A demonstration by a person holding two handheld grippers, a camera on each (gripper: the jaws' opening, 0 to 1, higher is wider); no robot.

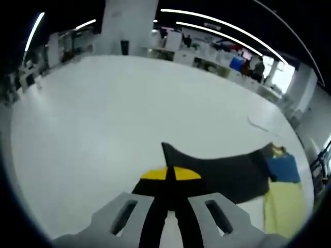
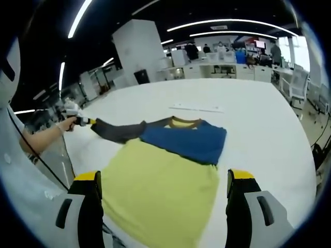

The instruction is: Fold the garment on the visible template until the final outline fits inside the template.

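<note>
On the white table (image 2: 269, 134) lies the shirt (image 2: 160, 181), yellow body flat, blue part folded across its top. Its dark sleeve (image 1: 222, 175) is stretched sideways, seemingly pinched in the clenched left gripper (image 1: 169, 199). Right gripper (image 2: 163, 194) hangs released, jaws wide over the yellow cloth.

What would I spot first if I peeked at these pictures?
The bright T-shirt jumps out: yellow-green body with a blue band near the collar, lying on the big white table in front of the right gripper, whose jaws stand wide apart. Its dark grey sleeve is stretched out to the side, pinched shut in the left gripper. The left gripper view shows that sleeve from up close, running away across the table.
</note>
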